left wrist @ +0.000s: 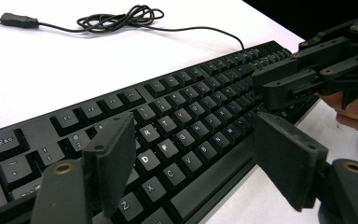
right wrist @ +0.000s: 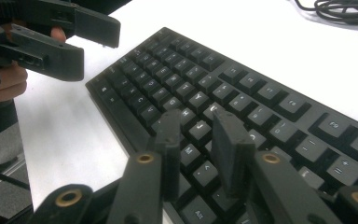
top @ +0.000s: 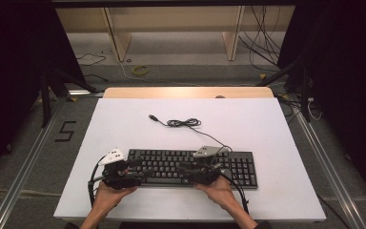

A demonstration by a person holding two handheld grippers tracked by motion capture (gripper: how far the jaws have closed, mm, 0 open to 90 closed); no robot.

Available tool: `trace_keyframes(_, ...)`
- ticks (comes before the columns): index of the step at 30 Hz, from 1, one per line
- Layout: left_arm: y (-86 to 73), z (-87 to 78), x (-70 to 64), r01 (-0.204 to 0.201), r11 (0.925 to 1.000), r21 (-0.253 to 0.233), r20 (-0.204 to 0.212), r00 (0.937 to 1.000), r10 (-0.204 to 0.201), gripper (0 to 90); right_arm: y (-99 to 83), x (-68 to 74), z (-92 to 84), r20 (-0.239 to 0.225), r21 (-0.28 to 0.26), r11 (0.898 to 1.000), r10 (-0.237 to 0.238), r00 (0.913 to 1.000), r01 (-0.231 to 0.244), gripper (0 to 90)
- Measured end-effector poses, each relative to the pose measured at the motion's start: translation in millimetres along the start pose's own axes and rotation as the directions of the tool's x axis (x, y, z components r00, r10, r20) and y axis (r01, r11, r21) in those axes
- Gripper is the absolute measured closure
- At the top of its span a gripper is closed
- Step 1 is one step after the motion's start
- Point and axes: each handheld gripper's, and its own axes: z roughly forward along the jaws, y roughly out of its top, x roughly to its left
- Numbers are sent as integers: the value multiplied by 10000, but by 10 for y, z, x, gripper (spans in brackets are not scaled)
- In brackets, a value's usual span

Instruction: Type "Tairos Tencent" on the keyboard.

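A white desk (top: 267, 124) with a strip of pale wood along its far edge stands on a grey floor (top: 38, 143). Dark curtains close in the room on both sides. Beyond the desk are wooden shelf legs (top: 116, 40), loose cables and a yellow-green ring (top: 140, 70) on the floor. A black mark shaped like a 5 (top: 66, 130) lies on the floor to the left, next to a metal rail.

The keyboard (top: 190, 167) lies flat on the near half of the desk, its long side parallel to the near edge. It is black, full size, with a number pad at its right end and white legends on the keys. Its thin black cable (top: 183, 123) runs from the back edge toward the middle of the desk, is bunched in a small coil there, and ends in a USB plug (top: 152, 117) lying loose on the white top.

The left gripper (left wrist: 193, 154), held in the left hand (top: 107, 193), hovers over the left end of the keyboard. Its jaws are spread wide, with keys seen between them and nothing held.

The right gripper (right wrist: 196, 149), in the right hand (top: 219, 188), is over the middle of the keyboard, just above the keys. Its jaws are parted by a narrow gap and grip nothing; whether a pad touches a key I cannot tell.
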Motion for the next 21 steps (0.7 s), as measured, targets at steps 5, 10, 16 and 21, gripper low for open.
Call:
trace_keyframes(5,2,7,1,-15,10000,1,7,10000,15,301,-3,-17,-50,-77,-156,9999,-24,10000,23,673)
trace_keyframes(10,6,14,4,-16,10000,23,-1,10000,16,301,-4,-17,-85,-133,-205,9998,21,9999,-24,599)
trace_keyframes(16,15,33,5,-42,10000,52,-23,10000,42,303,-6,-19,-132,-136,-327,9995,36,9999,-40,532)
trace_keyframes(21,24,56,15,-65,10000,74,-64,10000,65,304,-19,-25,-186,-100,-502,9987,28,9999,-33,506)
